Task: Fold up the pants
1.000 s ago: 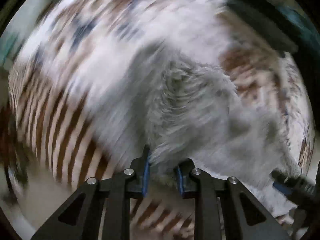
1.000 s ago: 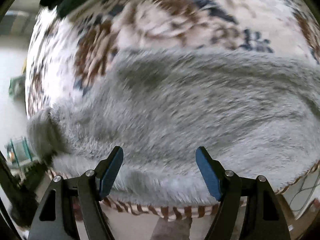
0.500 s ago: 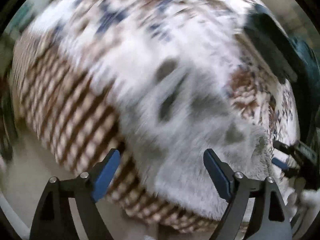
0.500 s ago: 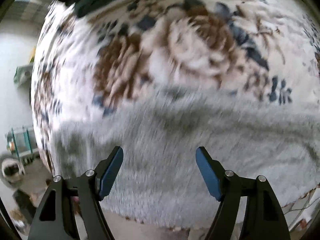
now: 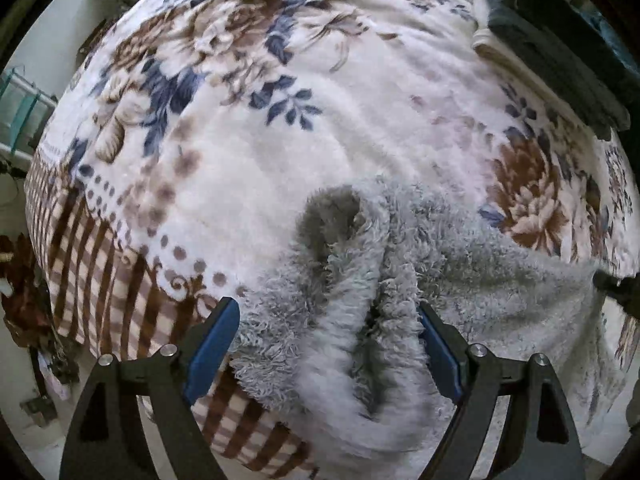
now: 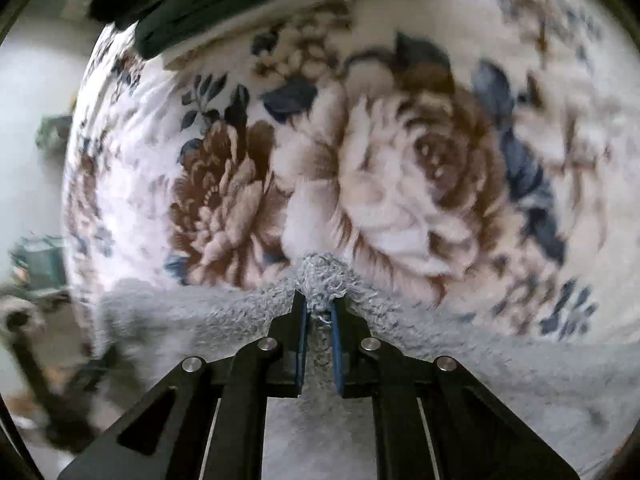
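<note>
1. The fluffy grey fleece pants lie bunched along the near edge of a bed covered by a white plush blanket with brown and blue flowers, part of the fleece hanging over that edge
2. The left gripper hovers over a rumpled fold of the pants, its blue-padded fingers spread wide on either side of the fabric without pinching it
3. The right gripper has its fingers drawn close together, clamped on a small tuft of the grey pants at the fabric's far edge, where it meets the blanket's large brown flower
4. A dark folded garment sits at the far right corner of the bed, well apart from the pants
5. The blanket's brown checked border drapes over the bed's near left edge
</note>
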Demonstrator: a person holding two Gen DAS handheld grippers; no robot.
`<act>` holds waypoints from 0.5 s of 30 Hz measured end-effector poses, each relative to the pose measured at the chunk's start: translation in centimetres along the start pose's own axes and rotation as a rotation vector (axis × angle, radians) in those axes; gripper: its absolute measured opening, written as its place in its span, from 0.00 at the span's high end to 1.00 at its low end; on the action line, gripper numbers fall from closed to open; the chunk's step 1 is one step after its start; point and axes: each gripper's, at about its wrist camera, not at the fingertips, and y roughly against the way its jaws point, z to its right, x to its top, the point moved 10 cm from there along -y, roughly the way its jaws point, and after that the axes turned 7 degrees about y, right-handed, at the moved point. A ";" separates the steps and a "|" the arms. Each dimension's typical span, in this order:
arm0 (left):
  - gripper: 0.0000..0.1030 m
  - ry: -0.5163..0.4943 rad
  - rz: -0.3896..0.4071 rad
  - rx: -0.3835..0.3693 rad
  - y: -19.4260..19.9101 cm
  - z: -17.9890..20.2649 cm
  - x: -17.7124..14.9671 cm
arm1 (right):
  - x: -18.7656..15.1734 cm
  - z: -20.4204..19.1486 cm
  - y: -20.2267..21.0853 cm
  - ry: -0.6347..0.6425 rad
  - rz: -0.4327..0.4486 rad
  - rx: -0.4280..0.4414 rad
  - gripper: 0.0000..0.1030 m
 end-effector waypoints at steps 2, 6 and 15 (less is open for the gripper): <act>0.17 0.003 -0.014 0.003 -0.2 -0.2 -0.3 | -0.7 -0.1 -0.6 0.028 -0.085 0.021 0.81; 0.17 -0.001 -0.026 0.016 -0.5 -0.3 -1.0 | 0.8 0.6 1.4 0.125 0.008 -0.079 0.36; 0.17 0.010 -0.018 0.017 -1.2 -0.3 -1.8 | -0.2 2.9 -2.2 0.013 -0.079 -0.052 0.87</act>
